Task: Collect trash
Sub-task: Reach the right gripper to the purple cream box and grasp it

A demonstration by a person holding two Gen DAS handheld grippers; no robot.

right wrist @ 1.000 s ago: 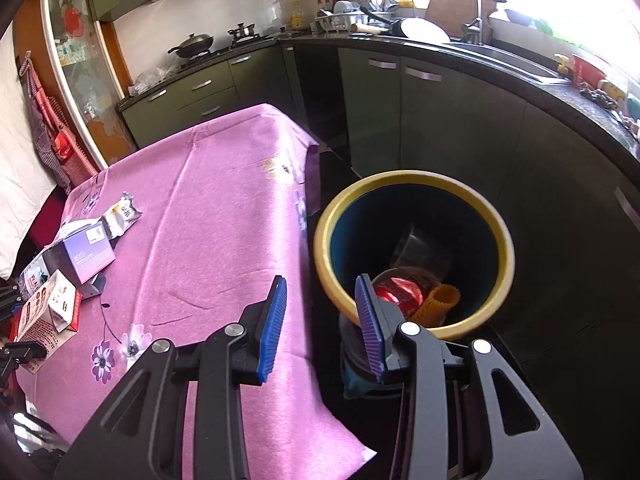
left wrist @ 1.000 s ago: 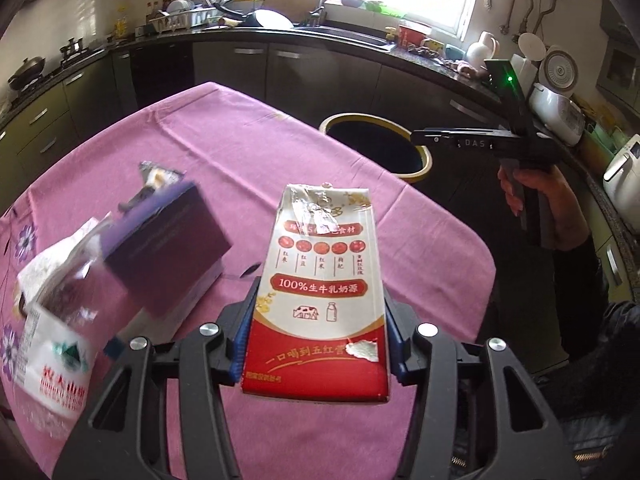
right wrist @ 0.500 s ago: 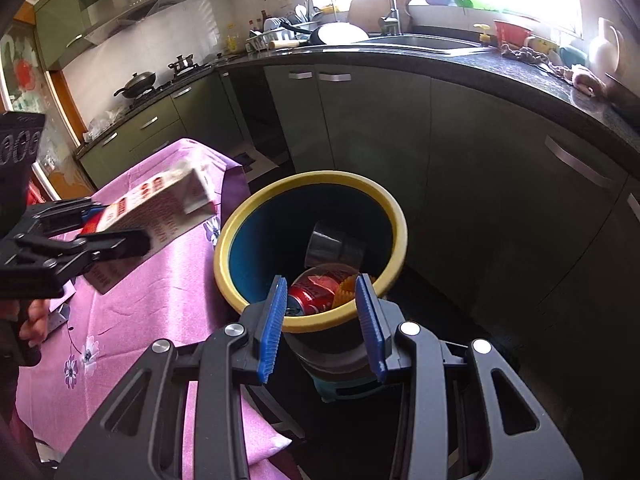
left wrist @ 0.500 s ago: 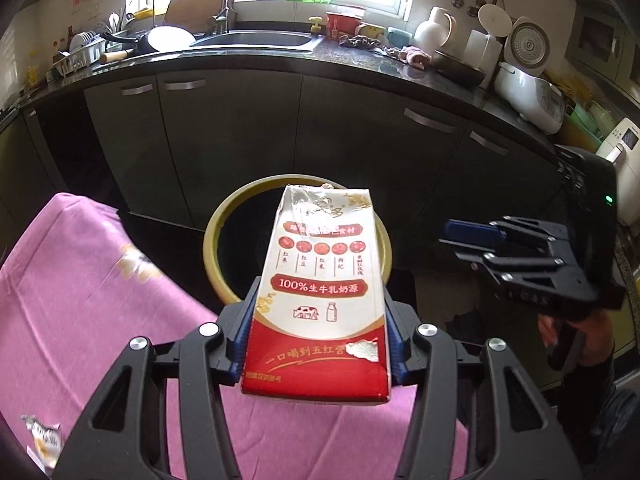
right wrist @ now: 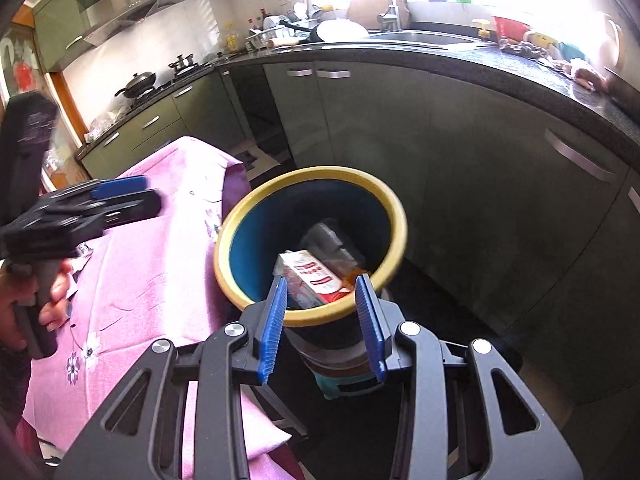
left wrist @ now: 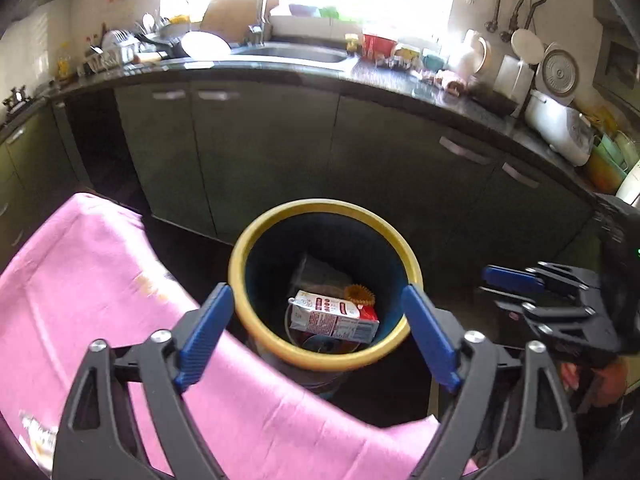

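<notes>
Our left gripper (left wrist: 316, 336) has just sprung wide and empty — the milk carton (left wrist: 334, 316) now lies in the bin (left wrist: 256, 240) — while our right gripper (right wrist: 322, 320), half-open, holds nothing.

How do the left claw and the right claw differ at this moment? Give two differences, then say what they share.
The left claw has its blue pads spread wide, its jaws having just been opening; the right claw holds its pads much closer together. The left claw frames the whole bin; the right frames only part of its rim. Both are empty and point down toward the bin, where the milk carton lies.
</notes>
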